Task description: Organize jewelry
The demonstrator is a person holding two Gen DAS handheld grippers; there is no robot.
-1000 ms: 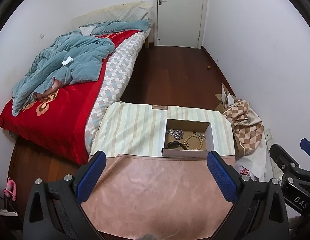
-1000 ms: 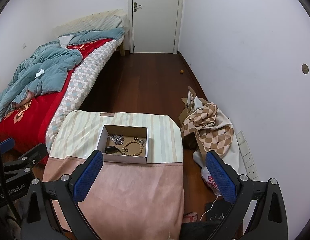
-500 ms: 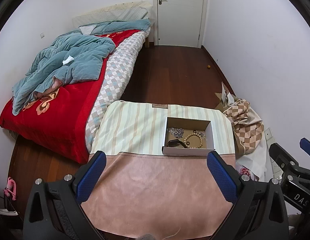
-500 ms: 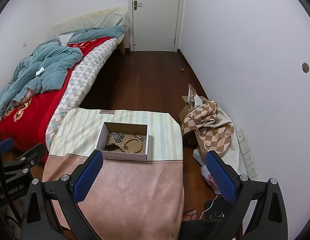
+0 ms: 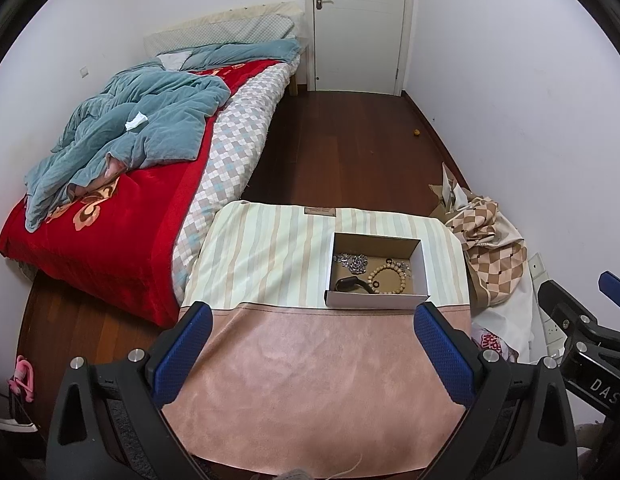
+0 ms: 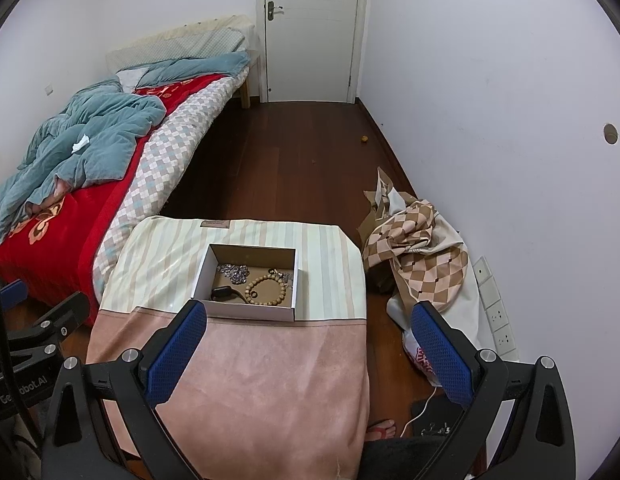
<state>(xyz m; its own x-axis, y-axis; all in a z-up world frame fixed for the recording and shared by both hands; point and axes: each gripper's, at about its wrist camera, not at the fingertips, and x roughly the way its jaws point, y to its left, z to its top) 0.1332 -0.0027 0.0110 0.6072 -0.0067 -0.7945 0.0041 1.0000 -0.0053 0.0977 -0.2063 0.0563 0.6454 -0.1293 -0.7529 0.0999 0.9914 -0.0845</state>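
Observation:
A small open cardboard box (image 5: 424,268) sits on the striped far half of a cloth-covered table (image 5: 269,264); it also shows in the right wrist view (image 6: 201,276). Inside lie a wooden bead bracelet (image 5: 388,278), a silver chain (image 5: 352,262) and a black band (image 5: 352,284). The bracelet (image 6: 265,289), chain (image 6: 233,272) and band (image 6: 227,294) show in the right wrist view too. My left gripper (image 5: 314,344) is open and empty, held above the table's pink near half. My right gripper (image 6: 307,344) is open and empty, above the table's near right part.
A bed with a red cover (image 5: 109,240) and a teal blanket (image 5: 141,132) stands left of the table. A checked cloth pile (image 6: 422,252) lies on the wood floor against the right wall. A white door (image 5: 358,24) is at the far end.
Both grippers have pulled slightly up and back, so the table and box sit a little lower and farther in view. Both stay open.

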